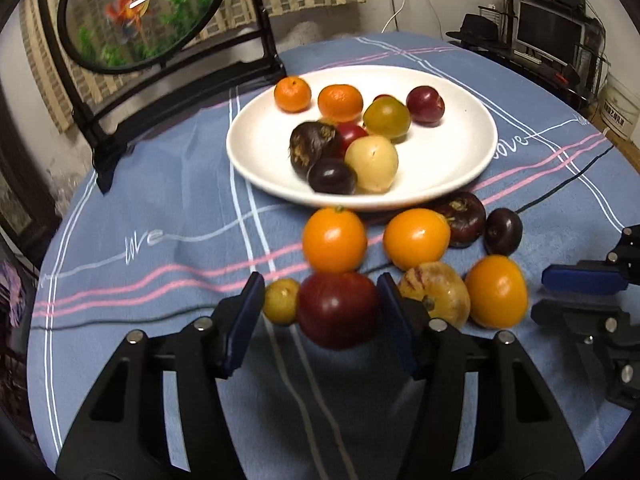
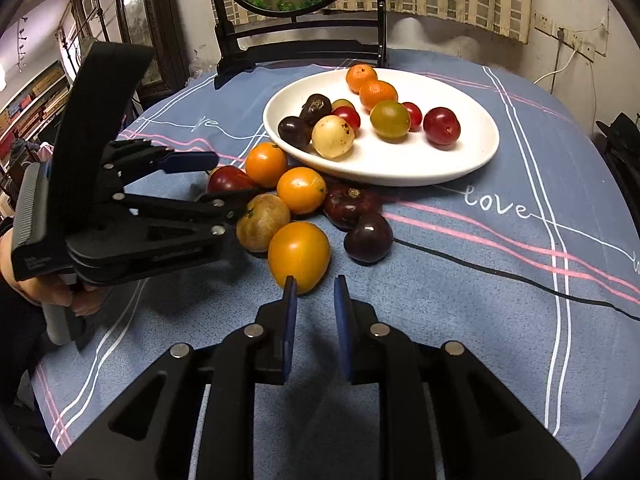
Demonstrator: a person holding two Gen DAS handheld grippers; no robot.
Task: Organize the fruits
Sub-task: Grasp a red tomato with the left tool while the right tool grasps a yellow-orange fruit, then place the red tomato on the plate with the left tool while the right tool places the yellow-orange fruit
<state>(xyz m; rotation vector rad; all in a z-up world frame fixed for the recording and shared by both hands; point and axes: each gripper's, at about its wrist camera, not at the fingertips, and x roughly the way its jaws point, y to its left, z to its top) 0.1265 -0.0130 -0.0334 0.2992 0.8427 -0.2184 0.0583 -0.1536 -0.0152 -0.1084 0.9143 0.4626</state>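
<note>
- Left wrist view: the word "love" [image 1: 509, 145] is stitched in white on the blue striped tablecloth [image 1: 160, 208], once beside the plate's right edge and once at left.
- A dark-framed round mirror [image 1: 140, 12] stands behind the plate; a black cable [image 1: 560, 188] crosses the cloth.
- The white plate [image 1: 460, 152] holds two mandarins, a yellow fruit, a green-yellow one, red ones and dark purple ones.
- The left gripper [image 1: 320, 308] has a dark red fruit [image 1: 338, 308] between its blue pads, both pads at its sides; whether they press it I cannot tell.
- Loose fruit lies just in front of the plate: orange ones, dark purple ones, a speckled yellow one [image 1: 436, 296].
- Right wrist view: "love" [image 2: 496, 202] shows again near the plate [image 2: 472, 160].
- The right gripper [image 2: 316, 284] is closed down with nothing between the pads, just beside an orange fruit [image 2: 298, 252].
- The left gripper [image 2: 224, 178] reaches into the loose pile from the left, held by a hand [image 2: 60, 292].
</note>
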